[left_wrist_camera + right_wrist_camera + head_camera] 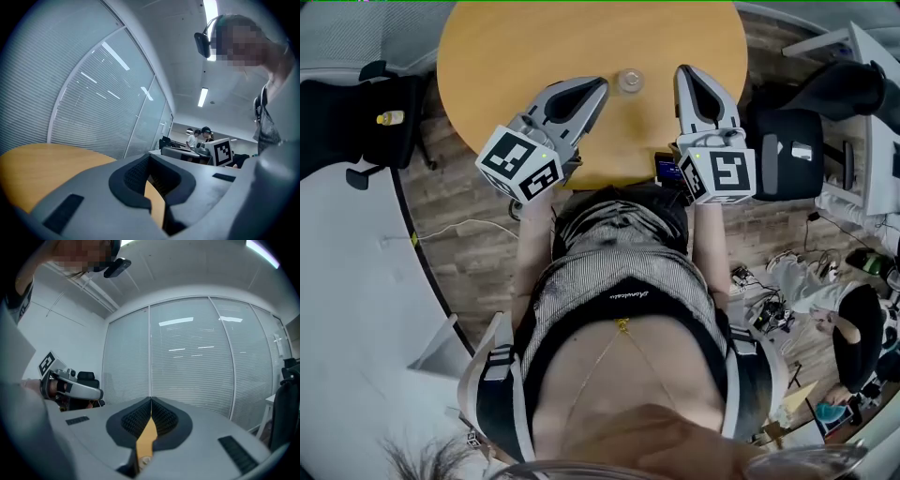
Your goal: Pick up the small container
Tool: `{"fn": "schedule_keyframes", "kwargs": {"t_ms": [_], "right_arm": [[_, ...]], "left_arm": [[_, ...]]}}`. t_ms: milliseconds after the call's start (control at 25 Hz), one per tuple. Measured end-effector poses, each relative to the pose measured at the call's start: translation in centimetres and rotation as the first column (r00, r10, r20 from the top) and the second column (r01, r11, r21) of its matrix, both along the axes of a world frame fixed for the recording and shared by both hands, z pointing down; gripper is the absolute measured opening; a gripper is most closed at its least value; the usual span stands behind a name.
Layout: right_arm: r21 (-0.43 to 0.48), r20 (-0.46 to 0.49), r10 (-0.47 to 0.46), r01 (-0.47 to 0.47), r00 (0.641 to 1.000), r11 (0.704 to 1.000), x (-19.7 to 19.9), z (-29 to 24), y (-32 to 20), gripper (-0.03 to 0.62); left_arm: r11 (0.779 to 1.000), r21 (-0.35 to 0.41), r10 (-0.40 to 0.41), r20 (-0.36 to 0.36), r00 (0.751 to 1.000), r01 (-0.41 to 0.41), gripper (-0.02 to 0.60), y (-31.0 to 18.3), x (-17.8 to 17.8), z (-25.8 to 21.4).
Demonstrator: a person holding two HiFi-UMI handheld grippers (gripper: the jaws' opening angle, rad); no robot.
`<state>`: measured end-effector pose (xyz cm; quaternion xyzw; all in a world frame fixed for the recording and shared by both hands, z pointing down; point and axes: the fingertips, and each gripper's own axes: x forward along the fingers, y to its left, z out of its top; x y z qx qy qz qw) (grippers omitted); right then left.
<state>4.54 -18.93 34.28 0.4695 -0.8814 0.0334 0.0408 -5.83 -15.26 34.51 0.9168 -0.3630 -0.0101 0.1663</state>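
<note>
Container [629, 81]: small, clear, upright on the round wooden table [506, 56], a bit in from the edge nearest you & well away from the far edge. It sits betw. your two gripper tips, just beside the left one and further from the right. No contact w/ either, as far as the head view shows. Neither gripper view has it in frame.

Left gripper [596, 89]: jaws closed tip to tip, nothing in them; only tabletop shows through the gap behind the pads. Right gripper [684, 73]: jaws fully together too, empty. Both reach over the near edge of the table, roughly level.

Step, as I read it: approach, pre-grasp. Nothing is picked up yet and the task is barely begun.

Next move, my judgement: pick one gripper (left is closer) and open its jaws wider than the container. Aim at it so it shows betw. the pads in that gripper's view, then ease fwd until the pads flank its sides, close and lift. Go gently; it looks light, so a closed tip could knock it away.

Count: 1 container, 1 table, 2 grippers, 1 marker cube on each (2 total).
</note>
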Motion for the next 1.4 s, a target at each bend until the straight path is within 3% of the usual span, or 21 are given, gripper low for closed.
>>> {"fn": "schedule_keyframes", "kwargs": {"t_ms": [800,1400], "right_arm": [[-0.056,-0.002,-0.049,0.048,0.999,0.997,-0.8,5.2,-0.9,0.018],[-0.149,-0.065,-0.082,0.071,0.995,0.986,-0.7,12.3,-1.6,0.018]], "left_arm": [[1.0,-0.023,0.02,0.023,1.0,-0.02,0.018,0.0,0.3,1.1],[0.998,-0.054,0.033,0.037,0.999,-0.031,0.018,-0.4,0.3,1.9]]}}
